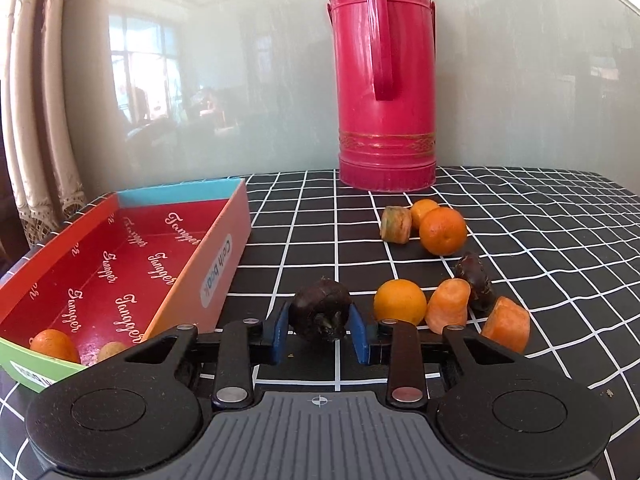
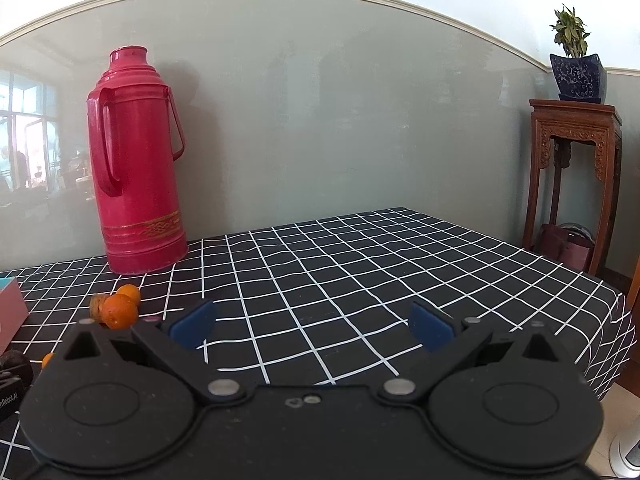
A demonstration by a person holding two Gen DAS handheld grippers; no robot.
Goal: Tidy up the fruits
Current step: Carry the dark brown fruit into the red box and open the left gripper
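Left hand-held gripper clamped on dark fruit, low over tabletop just beside box at left edge. Right hand-held gripper wide open, empty. Grab step looks done; next: lift over box wall, drop beside two pieces inside. Oranges left.

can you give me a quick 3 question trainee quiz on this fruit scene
1. True or false: the left gripper is shut on the dark fruit.
2. Which stands behind the loose fruit? A) a kettle B) the red flask C) a vase
3. Fill in: the right gripper is ____ and holds nothing.

Key: 1 true. 2 B. 3 open.
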